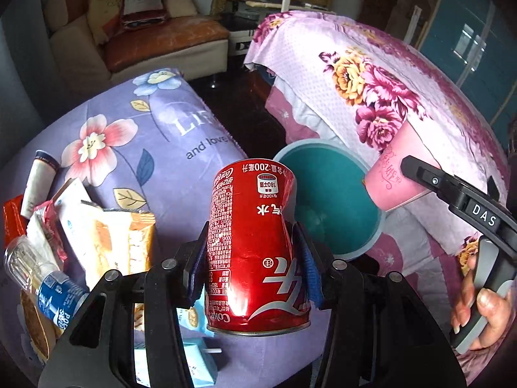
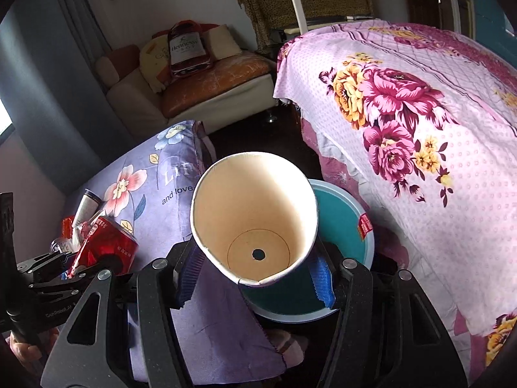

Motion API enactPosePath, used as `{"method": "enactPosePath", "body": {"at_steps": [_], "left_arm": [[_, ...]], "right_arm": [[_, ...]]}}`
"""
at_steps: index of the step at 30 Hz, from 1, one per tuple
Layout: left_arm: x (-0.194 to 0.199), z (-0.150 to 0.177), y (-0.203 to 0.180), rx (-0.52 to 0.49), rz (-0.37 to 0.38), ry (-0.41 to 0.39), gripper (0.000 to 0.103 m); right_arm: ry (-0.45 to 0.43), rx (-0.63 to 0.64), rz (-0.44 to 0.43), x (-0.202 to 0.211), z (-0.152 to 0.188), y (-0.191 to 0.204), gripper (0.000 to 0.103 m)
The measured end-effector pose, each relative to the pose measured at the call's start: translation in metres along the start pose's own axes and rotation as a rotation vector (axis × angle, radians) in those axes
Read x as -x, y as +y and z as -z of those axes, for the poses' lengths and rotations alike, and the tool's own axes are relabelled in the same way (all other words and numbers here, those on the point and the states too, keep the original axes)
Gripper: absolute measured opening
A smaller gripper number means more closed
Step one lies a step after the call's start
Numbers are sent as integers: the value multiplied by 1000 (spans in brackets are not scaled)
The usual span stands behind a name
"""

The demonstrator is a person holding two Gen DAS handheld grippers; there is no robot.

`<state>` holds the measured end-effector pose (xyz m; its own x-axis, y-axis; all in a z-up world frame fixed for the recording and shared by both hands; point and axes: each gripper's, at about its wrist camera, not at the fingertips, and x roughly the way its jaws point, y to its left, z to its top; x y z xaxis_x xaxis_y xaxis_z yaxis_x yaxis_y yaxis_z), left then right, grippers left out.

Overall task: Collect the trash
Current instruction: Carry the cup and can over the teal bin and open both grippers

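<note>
My left gripper (image 1: 255, 265) is shut on a dented red cola can (image 1: 255, 242), its blue pads pressing the can's sides. The can hangs over the purple floral cloth (image 1: 135, 135), just left of a teal bin (image 1: 329, 200). My right gripper (image 2: 255, 271) is shut on a paper cup (image 2: 255, 216), whose open mouth faces the camera and whose inside is bare. In the left wrist view that cup (image 1: 394, 177) shows pink, held above the bin's right rim. In the right wrist view the bin (image 2: 342, 226) lies right behind the cup, and the can (image 2: 110, 245) sits in the other gripper at the left.
Several wrappers (image 1: 106, 236), a clear plastic bottle (image 1: 38, 274) and a small tube (image 1: 38, 184) lie on the purple cloth at the left. A pink floral bedspread (image 2: 420, 129) rises at the right. A sofa (image 2: 194, 90) stands at the back across dark floor.
</note>
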<state>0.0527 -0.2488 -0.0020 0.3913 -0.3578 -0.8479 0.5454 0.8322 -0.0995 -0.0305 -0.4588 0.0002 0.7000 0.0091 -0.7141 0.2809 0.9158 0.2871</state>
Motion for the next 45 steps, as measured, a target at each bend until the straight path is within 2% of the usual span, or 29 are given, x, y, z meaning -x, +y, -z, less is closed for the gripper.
{"method": "enactPosePath", "body": {"at_steps": [4,9,14,16,19,26,28,31,36,40,45], "left_arm": [[-39,-15,-35,-46,22,54,50],[-83,-20,-53,-63,30,129,50],[-106,-22,-60,-76,18,168,52],[-111,-23,-59,-73,1,170,64],[-110,-24,-55,-54,-9,154,80],[-101,-24,-47,-34,-24,133,83],[-97,-23,-44,-26,-26,123,88],[-91,-19,-37,-16,-32,117,90],[-83,-12,-22,20,-21,116,90],[-74,-9,-12,45,-19,108,90],[-56,-2,3,72,-12,88,93]], "right_arm": [[24,-55,34,-10,5,-36,56],[67,-89,51,-26,11,-62,56],[100,-101,55,-40,12,-74,56],[106,-102,52,-43,12,-76,56],[120,-96,49,-49,12,-76,56],[148,-90,40,-60,14,-73,56],[156,-85,41,-61,15,-71,56],[171,-79,49,-64,16,-69,57],[196,-85,56,-66,19,-65,63],[199,-90,58,-63,19,-58,73],[194,-71,58,-56,18,-42,77]]}}
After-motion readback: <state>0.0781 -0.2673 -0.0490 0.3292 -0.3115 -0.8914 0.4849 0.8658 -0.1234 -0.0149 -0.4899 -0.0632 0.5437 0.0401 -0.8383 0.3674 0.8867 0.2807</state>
